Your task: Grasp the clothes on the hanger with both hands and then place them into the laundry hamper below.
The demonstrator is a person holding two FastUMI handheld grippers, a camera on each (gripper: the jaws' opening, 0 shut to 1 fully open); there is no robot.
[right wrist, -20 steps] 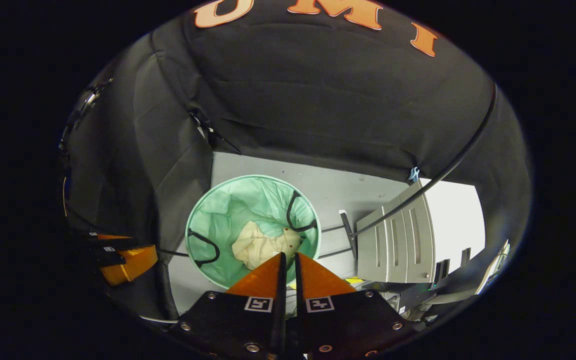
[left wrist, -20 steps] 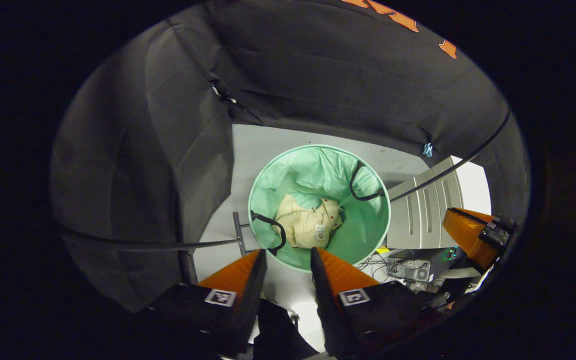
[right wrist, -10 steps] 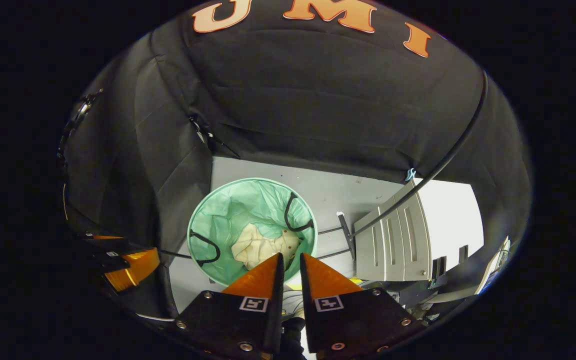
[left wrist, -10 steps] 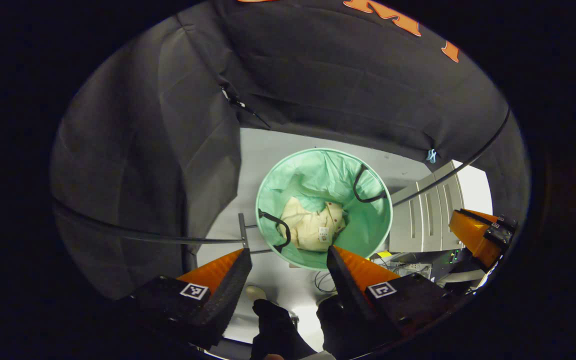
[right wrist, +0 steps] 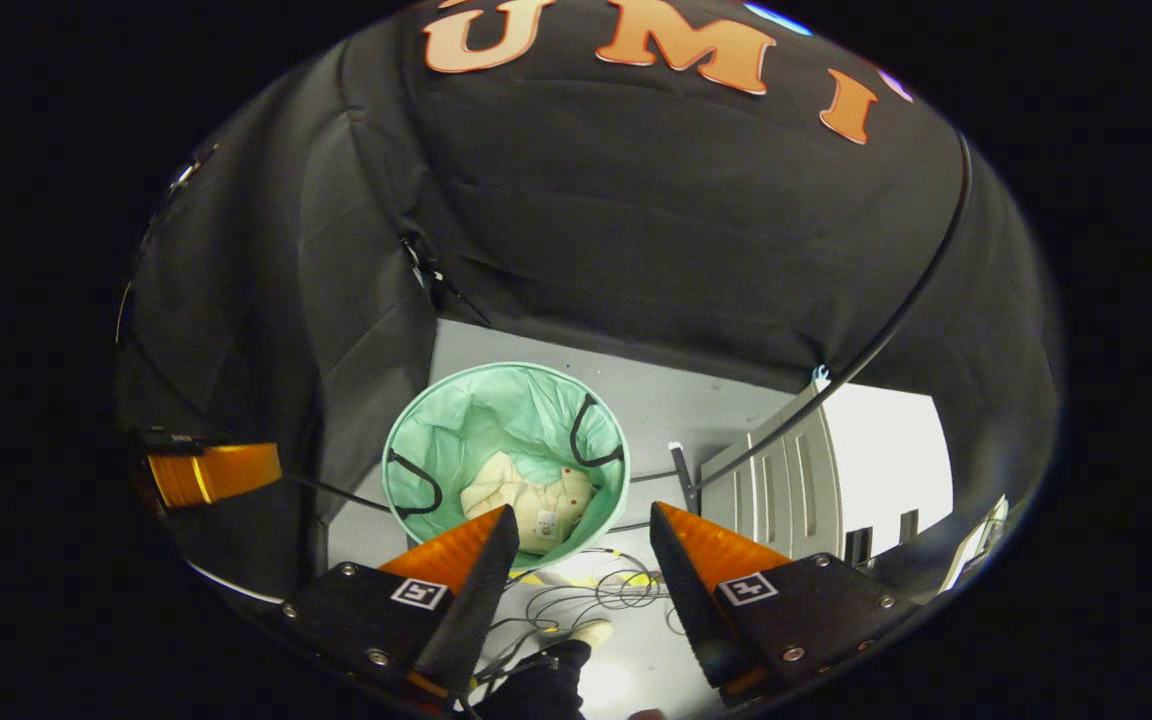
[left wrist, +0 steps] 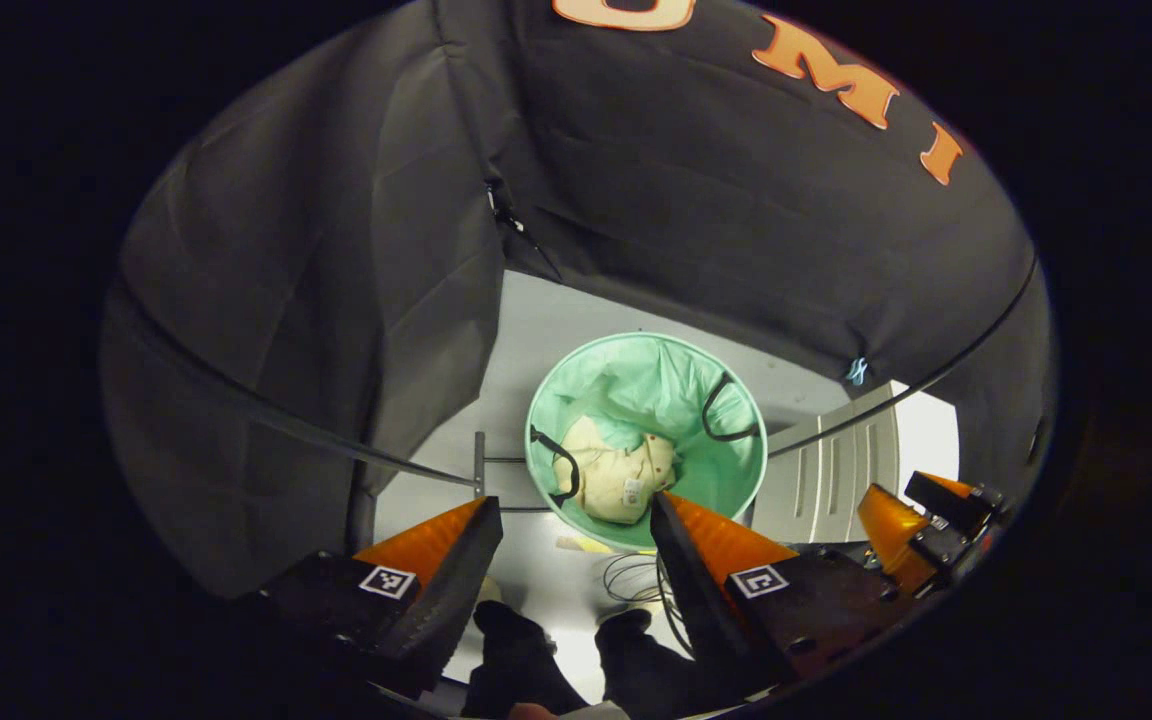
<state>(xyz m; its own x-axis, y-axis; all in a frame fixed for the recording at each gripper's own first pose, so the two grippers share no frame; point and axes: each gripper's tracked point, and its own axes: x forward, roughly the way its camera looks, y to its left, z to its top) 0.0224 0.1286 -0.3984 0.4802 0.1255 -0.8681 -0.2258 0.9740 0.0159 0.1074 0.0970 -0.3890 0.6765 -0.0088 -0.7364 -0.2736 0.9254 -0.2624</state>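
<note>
Cream shirt lies crumpled in the green hamper: soft, light; pinch any fold; both claws, left and right, gape empty

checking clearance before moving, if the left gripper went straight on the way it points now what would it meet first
Likely the floor just short of the green hamper; nothing lies between the open left gripper and it. The hamper rim sits slightly ahead, though depth is unclear.

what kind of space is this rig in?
Likely a cloth-walled recording booth in a lab or office, not a home: black cloth wall, grey cabinet, loose cables on a grey floor. A green laundry hamper holds a cream garment.
</note>
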